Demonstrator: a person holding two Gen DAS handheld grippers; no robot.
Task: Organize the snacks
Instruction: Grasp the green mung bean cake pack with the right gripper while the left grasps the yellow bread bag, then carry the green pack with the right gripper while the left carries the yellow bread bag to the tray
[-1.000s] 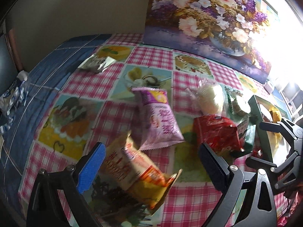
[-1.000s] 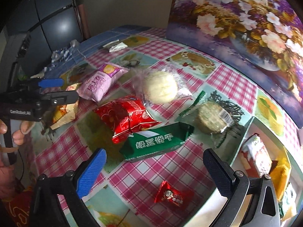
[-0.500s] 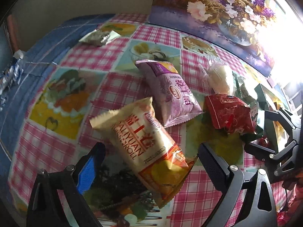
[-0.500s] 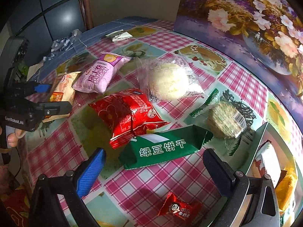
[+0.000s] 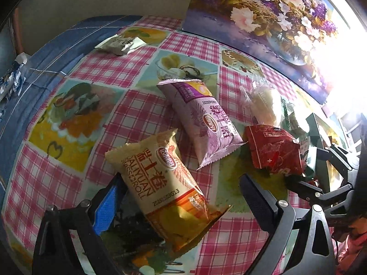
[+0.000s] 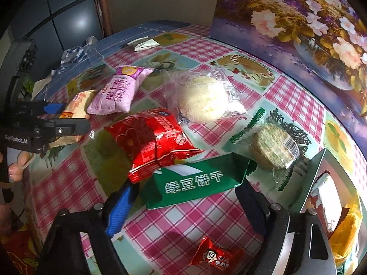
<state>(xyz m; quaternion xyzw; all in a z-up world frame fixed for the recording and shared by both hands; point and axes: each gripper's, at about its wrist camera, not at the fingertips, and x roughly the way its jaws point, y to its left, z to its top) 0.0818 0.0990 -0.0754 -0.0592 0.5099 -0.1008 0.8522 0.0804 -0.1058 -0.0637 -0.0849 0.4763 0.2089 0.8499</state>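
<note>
Left wrist view looks down on a tabletop (image 5: 142, 114) with a pink checked cloth. The left tool (image 5: 183, 197) is wide open, and a yellow snack bag (image 5: 165, 183) lies flat between its two fingers. I cannot tell if the fingers touch the bag. Just past it lies a purple snack bag (image 5: 206, 119), and their corners are very close. A red snack bag (image 5: 273, 151) lies to the right of the purple one. Far back near the wall sits a small white packet (image 5: 121, 44), well apart from the rest.

The right wrist view shows the right tool (image 6: 185, 201), wide open too and holding nothing. A green biscuit pack (image 6: 195, 183) lies between its fingers. The red snack bag (image 6: 151, 142) touches the green pack's top edge. Behind them is a round bun in a clear wrapper (image 6: 204, 98). To the right lies a round green cake in a clear wrapper (image 6: 273, 146). A small red candy (image 6: 215, 255) lies near the bottom, close to the tool.

At the right edge stands a green box (image 6: 314, 178) that is open on top. Inside it are a white and red pack (image 6: 325, 199) and a yellow pack (image 6: 346, 229), side by side. All the other snacks lie outside the box on the tabletop.
</note>
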